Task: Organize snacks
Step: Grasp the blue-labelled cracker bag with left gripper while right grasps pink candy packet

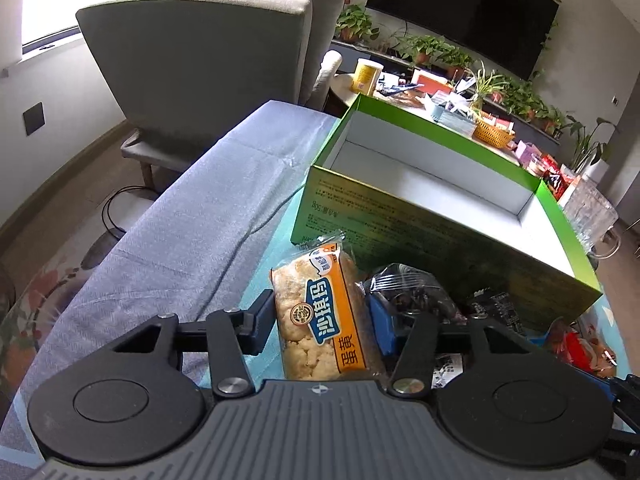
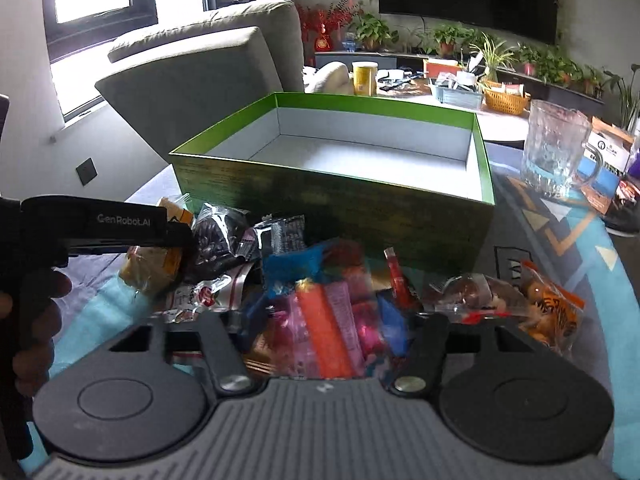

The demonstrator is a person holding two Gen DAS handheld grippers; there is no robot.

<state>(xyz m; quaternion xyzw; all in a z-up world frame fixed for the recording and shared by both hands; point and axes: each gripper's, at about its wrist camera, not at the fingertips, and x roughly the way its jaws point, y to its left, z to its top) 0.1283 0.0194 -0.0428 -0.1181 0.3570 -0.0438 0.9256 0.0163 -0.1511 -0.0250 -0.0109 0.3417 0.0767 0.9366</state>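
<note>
An open green box [image 1: 420, 216] with a white, empty inside stands on the table; it also shows in the right wrist view [image 2: 332, 200]. My left gripper [image 1: 320, 320] is shut on an orange-labelled rice-cracker packet [image 1: 324, 312], held just before the box's near wall. A pile of snack packets [image 2: 320, 300] lies in front of the box. My right gripper [image 2: 320, 328] is shut on a pink and orange candy packet [image 2: 332, 328] from that pile. The left gripper body [image 2: 100, 224] shows at the left of the right wrist view.
A glass mug [image 2: 556, 152] stands right of the box. A grey armchair [image 1: 200, 52] stands behind the table. A yellow can [image 2: 364, 78], a wicker basket [image 2: 506, 100] and potted plants [image 1: 432, 48] sit on a far table. A grey cloth [image 1: 180, 216] covers the left part of the table.
</note>
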